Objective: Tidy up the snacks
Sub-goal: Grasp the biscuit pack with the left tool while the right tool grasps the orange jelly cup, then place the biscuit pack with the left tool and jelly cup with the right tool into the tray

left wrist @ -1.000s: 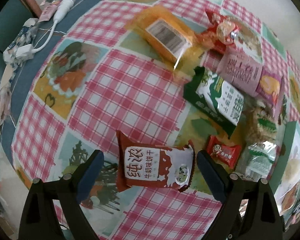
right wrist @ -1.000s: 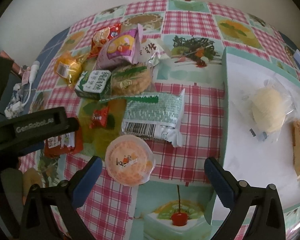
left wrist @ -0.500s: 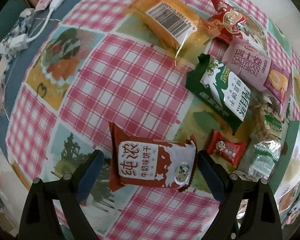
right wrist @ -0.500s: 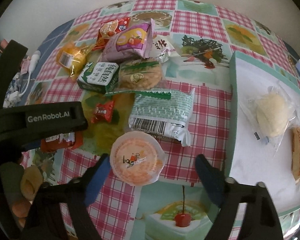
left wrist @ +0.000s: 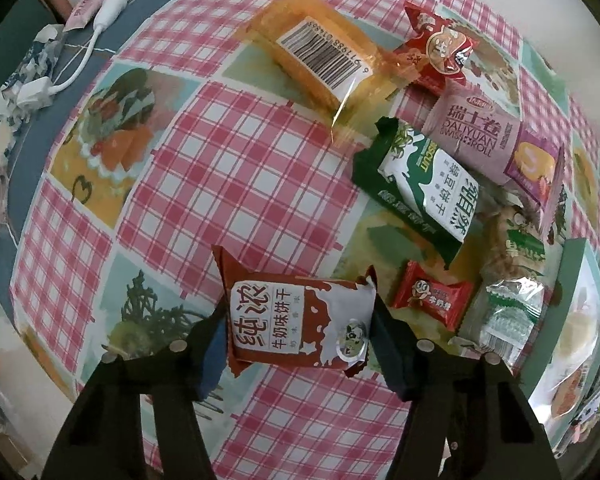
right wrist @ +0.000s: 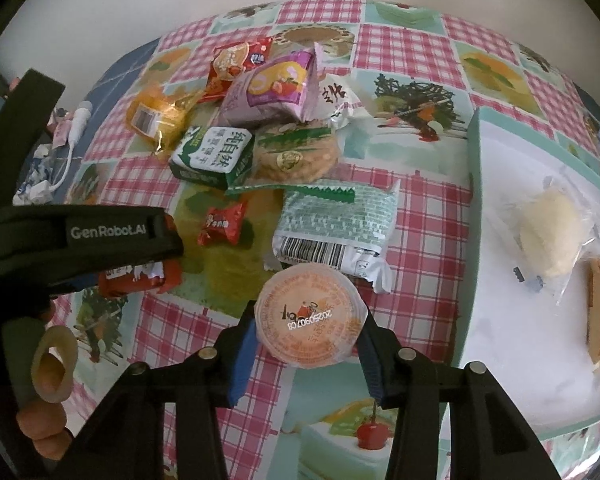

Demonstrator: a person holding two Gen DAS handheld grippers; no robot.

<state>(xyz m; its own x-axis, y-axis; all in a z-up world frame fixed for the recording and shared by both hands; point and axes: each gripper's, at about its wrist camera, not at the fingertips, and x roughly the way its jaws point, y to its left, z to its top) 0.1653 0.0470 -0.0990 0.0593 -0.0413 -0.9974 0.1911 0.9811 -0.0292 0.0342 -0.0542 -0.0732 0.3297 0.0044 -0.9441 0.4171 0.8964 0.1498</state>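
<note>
Closing on two snacks at once, the person is working both tongs low in their frames. The left tongs (left wrist: 296,332) are squeezing inward around the brown milk-biscuit packet (left wrist: 296,328), pads seemingly touching its ends; the right tongs (right wrist: 306,332) are narrowing on the orange jelly cup (right wrist: 310,316), blue pads at its rim. Both snacks are lying on the checked desk (left wrist: 236,184). To do this well, I would judge each grip should be staying centred and gentle, sparing the biscuits and the cup's lid. Only the right view is showing the white tray (right wrist: 500,360) at right, already holding wrapped cakes, plus the left tool.
</note>
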